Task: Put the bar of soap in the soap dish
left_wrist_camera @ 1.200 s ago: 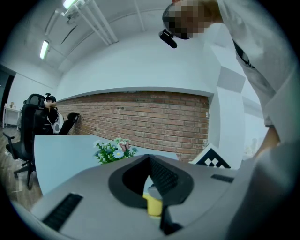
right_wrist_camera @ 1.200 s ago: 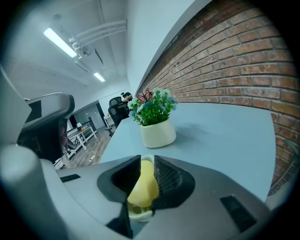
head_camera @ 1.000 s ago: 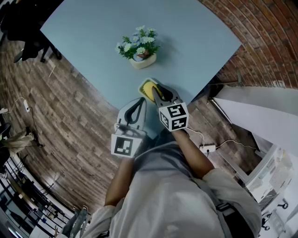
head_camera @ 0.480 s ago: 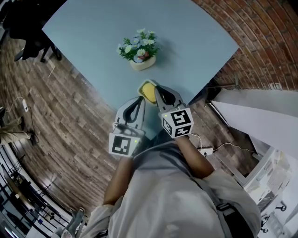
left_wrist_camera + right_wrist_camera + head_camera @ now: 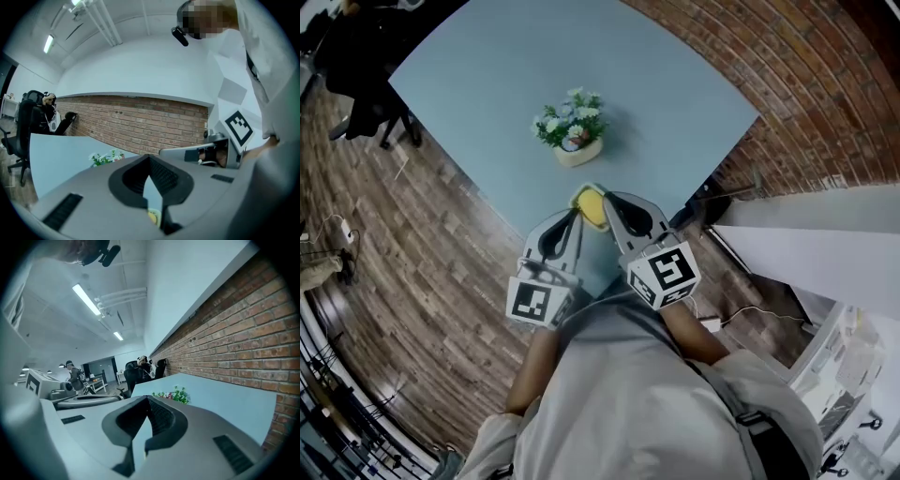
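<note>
I find the fingers of the left gripper together and those of the right gripper just closed, empty, by the yellow bar of soap at frame centre.

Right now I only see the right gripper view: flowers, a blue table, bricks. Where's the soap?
Observer: In the head view the yellow soap lies near the front edge of the table, this side of the flower pot. A pale rim around it looks like the soap dish.
Operator: What's my other gripper doing?
Observer: The left gripper is shut and empty, just beside the soap.
Operator: And mine?
Observer: Your right gripper has just been closing its jaws, nothing between them; from above, its tips overlap the soap's right edge.
</note>
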